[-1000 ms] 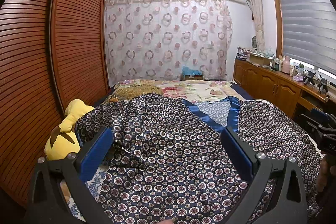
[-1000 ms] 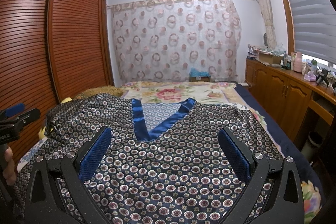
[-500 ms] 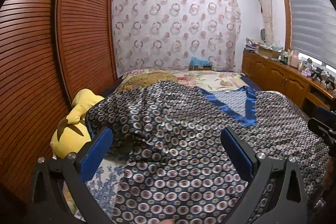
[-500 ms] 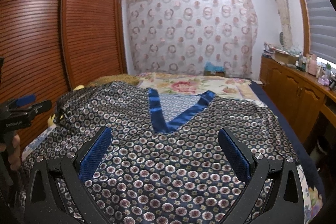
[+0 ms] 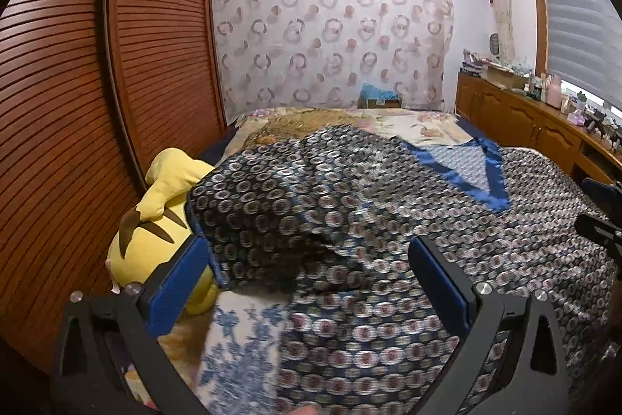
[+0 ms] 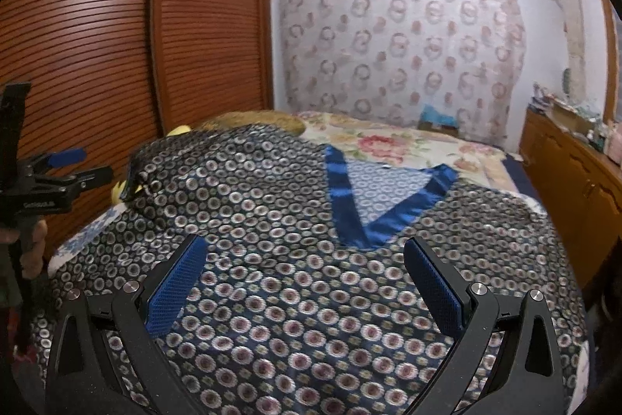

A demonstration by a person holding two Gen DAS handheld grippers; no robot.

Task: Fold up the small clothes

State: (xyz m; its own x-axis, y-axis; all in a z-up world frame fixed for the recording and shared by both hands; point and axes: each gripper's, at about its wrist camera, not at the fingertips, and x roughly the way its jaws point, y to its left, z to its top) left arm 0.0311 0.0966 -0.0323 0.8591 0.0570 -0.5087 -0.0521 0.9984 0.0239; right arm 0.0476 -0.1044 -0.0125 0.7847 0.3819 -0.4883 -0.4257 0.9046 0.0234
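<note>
The patterned top [image 6: 295, 282] lies spread flat across the bed [image 6: 408, 142], blue V-neck [image 6: 373, 197] toward the curtain. Its sleeve on the wardrobe side humps up over the yellow plush toy [image 5: 155, 220]. Left gripper [image 5: 307, 279] hovers by that sleeve, fingers spread wide, nothing held; right gripper [image 6: 303, 282] the same, over the chest. Risks: this fabric looks slippery, so a shallow pinch could slide off, and pulling the sleeve might drag the toy along.

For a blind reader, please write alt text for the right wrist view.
An open claw hovers over a dark circle-patterned garment with a blue V-neck trim, spread on a bed. The other claw shows at the left edge, before brown louvred wardrobe doors.
</note>
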